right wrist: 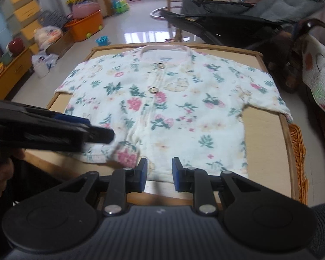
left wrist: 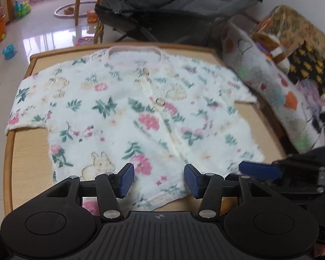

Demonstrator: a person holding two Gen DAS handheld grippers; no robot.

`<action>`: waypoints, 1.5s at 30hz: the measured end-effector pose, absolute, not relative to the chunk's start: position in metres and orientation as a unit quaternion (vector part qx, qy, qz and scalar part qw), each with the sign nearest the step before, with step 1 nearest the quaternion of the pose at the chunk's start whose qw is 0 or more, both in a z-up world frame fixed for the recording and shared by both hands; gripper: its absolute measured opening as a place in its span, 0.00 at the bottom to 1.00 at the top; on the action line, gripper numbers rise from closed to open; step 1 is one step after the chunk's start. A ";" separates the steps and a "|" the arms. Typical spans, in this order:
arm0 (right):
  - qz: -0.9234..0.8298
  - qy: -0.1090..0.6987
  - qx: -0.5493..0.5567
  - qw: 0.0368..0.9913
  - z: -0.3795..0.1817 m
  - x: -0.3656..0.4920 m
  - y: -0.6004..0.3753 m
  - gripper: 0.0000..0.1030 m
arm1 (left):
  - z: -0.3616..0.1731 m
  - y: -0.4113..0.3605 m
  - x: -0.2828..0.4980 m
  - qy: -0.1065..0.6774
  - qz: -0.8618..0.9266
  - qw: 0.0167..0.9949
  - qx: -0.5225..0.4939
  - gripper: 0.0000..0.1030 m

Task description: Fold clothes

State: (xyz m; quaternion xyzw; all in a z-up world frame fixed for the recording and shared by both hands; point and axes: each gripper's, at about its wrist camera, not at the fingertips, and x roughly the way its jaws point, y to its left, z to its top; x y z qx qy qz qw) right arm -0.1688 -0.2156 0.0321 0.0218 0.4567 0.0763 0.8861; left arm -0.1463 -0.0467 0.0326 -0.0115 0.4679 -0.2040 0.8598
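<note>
Left wrist view: the left tongs [left wrist: 159, 181] stand half open at the bottom of the frame, nothing between the blue pads, poised over the near hem of the floral top [left wrist: 138, 117]. The right tongs [left wrist: 257, 170] poke in from the lower right, near the same hem. In the right wrist view the right tongs [right wrist: 158, 174] are narrow and empty, just over the hem at the lower middle, while the left tongs [right wrist: 93, 130] reach in from the left, blurred, at the hem's left corner. The top lies flat and buttoned, front up, across the middle of the desk [left wrist: 28, 151], collar toward the top of the frame, both short sleeves spread out sideways. By my reading, folding has not begun: no crease or turned-over part shows, so every fold remains.
</note>
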 end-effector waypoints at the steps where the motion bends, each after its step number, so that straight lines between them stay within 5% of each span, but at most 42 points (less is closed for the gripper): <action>1: 0.081 0.456 0.015 0.886 0.031 -0.169 -0.212 0.23 | 0.030 -0.045 -0.147 0.473 -0.200 0.858 -0.007 0.52; 11: 0.097 0.468 -0.046 0.877 0.019 -0.158 -0.186 0.21 | 0.026 -0.049 -0.149 0.479 -0.199 0.852 0.066 0.52; 21: 0.089 0.484 -0.025 0.870 0.013 -0.156 -0.194 0.01 | 0.024 -0.041 -0.148 0.478 -0.199 0.854 0.045 0.52; 34: 0.087 0.456 0.113 0.879 0.046 -0.146 -0.215 0.01 | 0.025 -0.031 -0.149 0.492 -0.191 0.849 0.023 0.52; 45: 0.112 0.503 0.095 0.852 0.016 -0.144 -0.195 0.01 | 0.028 -0.022 -0.150 0.496 -0.179 0.850 0.012 0.52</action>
